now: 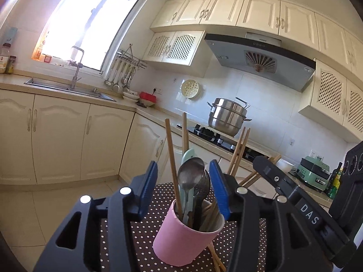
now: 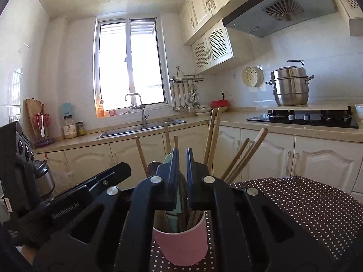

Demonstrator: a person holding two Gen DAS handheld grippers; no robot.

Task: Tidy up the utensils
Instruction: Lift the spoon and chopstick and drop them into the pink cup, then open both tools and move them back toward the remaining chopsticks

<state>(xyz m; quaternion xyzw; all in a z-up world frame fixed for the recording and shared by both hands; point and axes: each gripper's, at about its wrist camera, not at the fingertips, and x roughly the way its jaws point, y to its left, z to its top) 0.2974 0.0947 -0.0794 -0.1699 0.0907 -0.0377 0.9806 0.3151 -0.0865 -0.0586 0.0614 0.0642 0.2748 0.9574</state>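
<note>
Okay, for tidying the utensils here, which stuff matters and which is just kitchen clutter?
Part of the job:
- pink cup
- metal spoon in the cup
- wooden chopsticks in the cup
- left gripper, open around the utensils
- right gripper, shut

Just lying about:
- steel pot on the stove
- hanging ladles
- faucet
</note>
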